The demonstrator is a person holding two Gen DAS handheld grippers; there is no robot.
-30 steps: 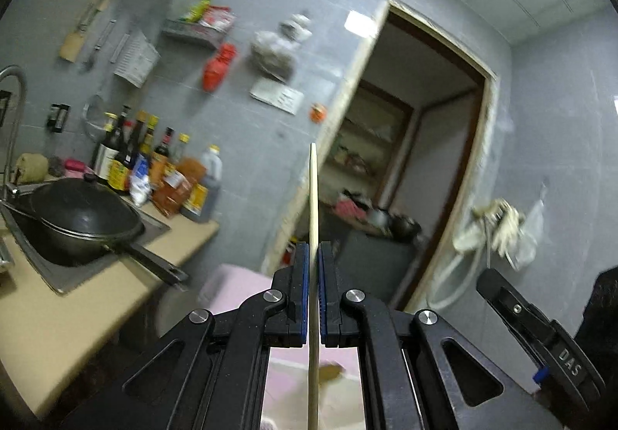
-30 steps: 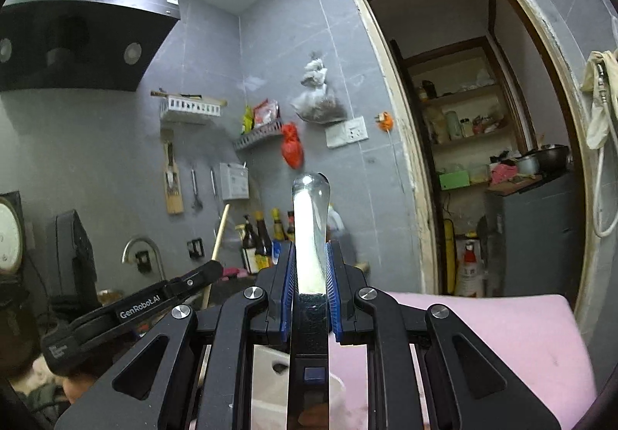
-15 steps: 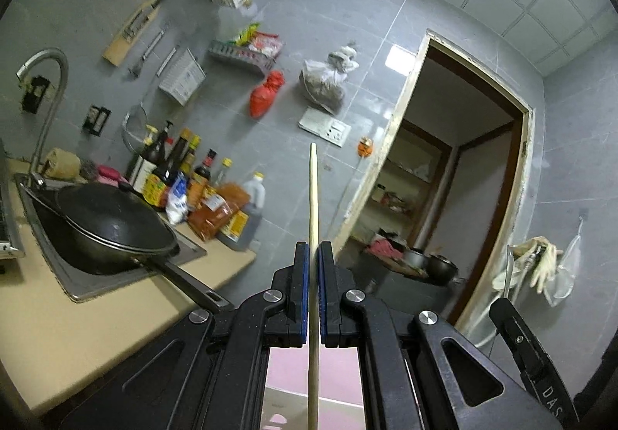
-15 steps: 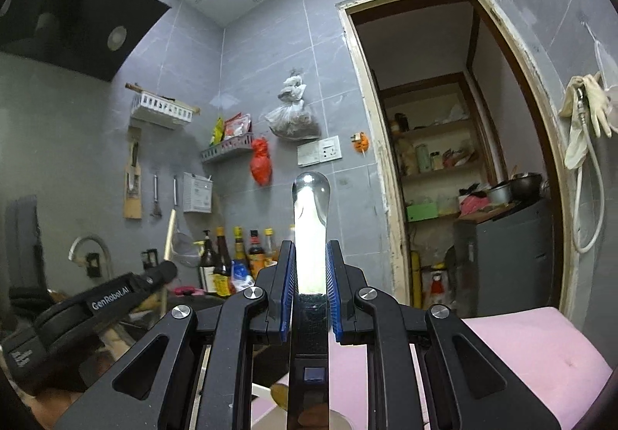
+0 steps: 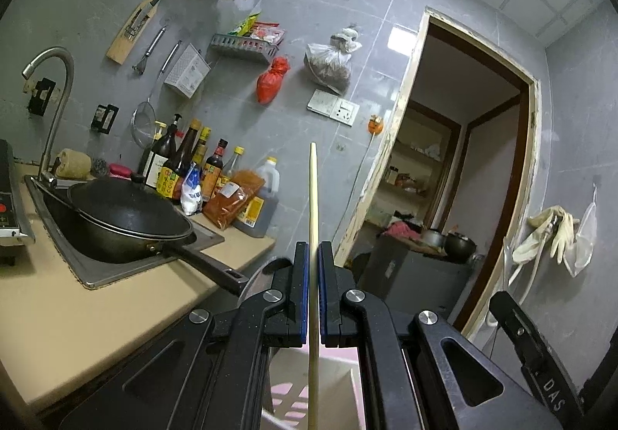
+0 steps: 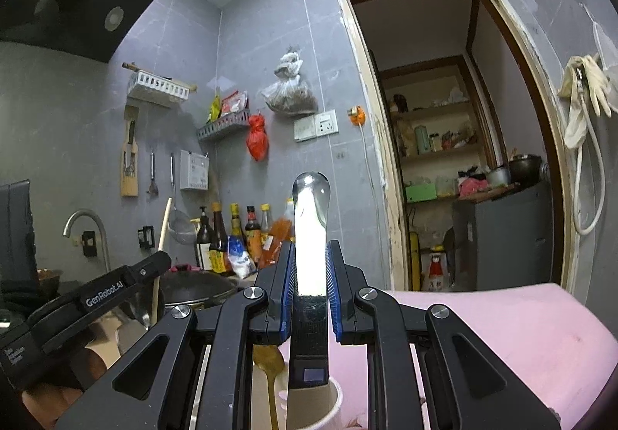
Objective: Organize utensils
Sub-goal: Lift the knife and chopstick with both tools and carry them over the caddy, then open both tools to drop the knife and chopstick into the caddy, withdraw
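My left gripper (image 5: 313, 250) is shut on a thin wooden chopstick (image 5: 313, 190) that stands upright between its blue pads. My right gripper (image 6: 311, 248) is shut on a knife (image 6: 310, 221) with a black handle and a pale, round-tipped blade pointing up. Below the right gripper stands a white utensil cup (image 6: 337, 397) with a wooden spoon (image 6: 270, 356) in it. In the right wrist view the left gripper (image 6: 160, 267) is at lower left with the chopstick (image 6: 163, 233). The right gripper (image 5: 498, 302) shows at the lower right of the left wrist view.
The cup stands on a pink surface (image 6: 502, 333). To the left is a beige counter (image 5: 77, 314) with a sink, a black wok (image 5: 127, 221) whose handle juts over the edge, a tap and several bottles (image 5: 201, 175). An open doorway (image 6: 444, 159) is ahead on the right.
Both grippers have sunk, and the left wrist view has swung toward the counter and the wok. The chopstick and the knife stay clamped as before.
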